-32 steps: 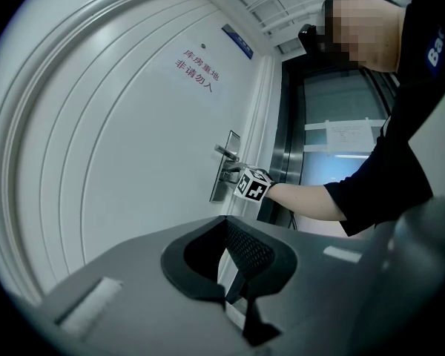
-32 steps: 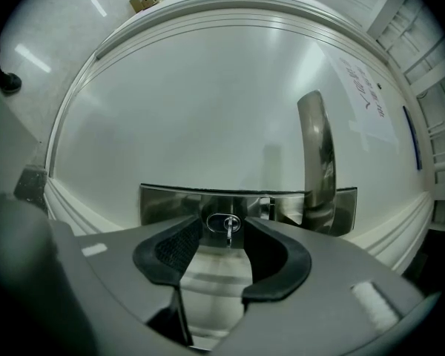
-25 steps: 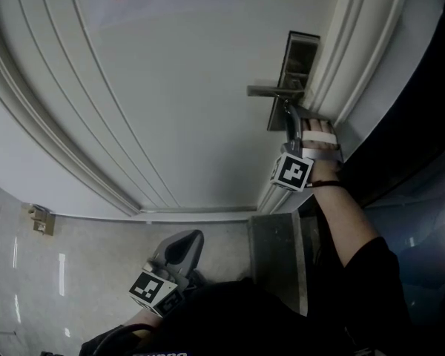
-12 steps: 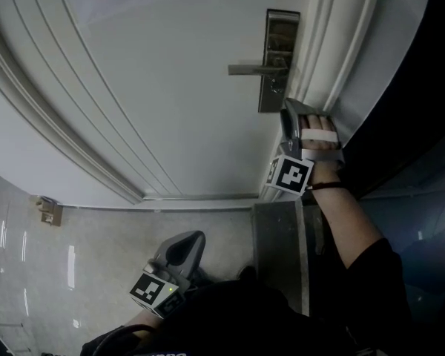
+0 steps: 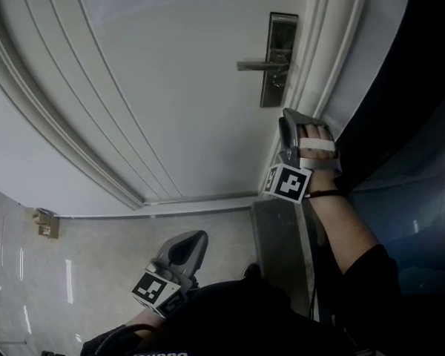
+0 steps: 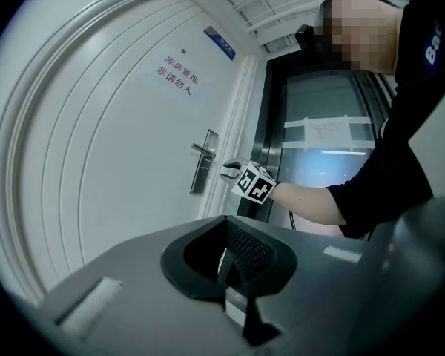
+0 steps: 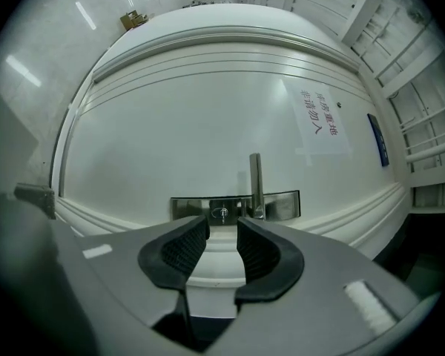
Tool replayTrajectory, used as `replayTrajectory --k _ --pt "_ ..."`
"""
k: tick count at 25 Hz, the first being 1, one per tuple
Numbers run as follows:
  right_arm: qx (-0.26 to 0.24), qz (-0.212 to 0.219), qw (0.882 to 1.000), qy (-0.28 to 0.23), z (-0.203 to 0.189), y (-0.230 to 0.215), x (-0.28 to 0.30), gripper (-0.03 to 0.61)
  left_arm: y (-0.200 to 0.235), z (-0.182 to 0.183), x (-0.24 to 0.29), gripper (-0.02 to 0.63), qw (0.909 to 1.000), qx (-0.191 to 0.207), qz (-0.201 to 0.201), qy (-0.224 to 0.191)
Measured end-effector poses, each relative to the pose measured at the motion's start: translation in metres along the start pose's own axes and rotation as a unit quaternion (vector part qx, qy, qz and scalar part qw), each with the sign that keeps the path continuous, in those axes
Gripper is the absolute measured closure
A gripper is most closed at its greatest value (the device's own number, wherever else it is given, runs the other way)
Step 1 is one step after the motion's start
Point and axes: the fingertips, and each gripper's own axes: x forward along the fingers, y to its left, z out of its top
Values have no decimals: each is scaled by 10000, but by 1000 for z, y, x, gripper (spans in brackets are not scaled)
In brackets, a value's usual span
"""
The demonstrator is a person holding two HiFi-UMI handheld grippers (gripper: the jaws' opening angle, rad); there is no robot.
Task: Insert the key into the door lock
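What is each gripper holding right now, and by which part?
Nothing. The right gripper, jaws just closing, is open and empty; the left gripper holds nothing.

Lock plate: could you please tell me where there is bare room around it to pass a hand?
Free: the flat door panel left of the lock plate, below the lever handle, and the gap between the plate's lower end and the right hand-held gripper, whose empty jaws have just been closing. Crowded: the plate's right side, hard against the door frame.
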Motion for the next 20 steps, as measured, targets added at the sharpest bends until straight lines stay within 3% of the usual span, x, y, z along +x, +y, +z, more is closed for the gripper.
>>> replayTrajectory --k 9,13,20 --pt "12 -10 9994 357 53 10 -71 503 17 -2 -90 594 9996 26 -292 50" --pt "28 -52 9987 516 71 13 -106 558 21 -7 -124 594 9990 -12 -437 39" --pt "405 71 9976 564 94 24 -155 574 13 -17 -148 594 9979 -121 -636 36"
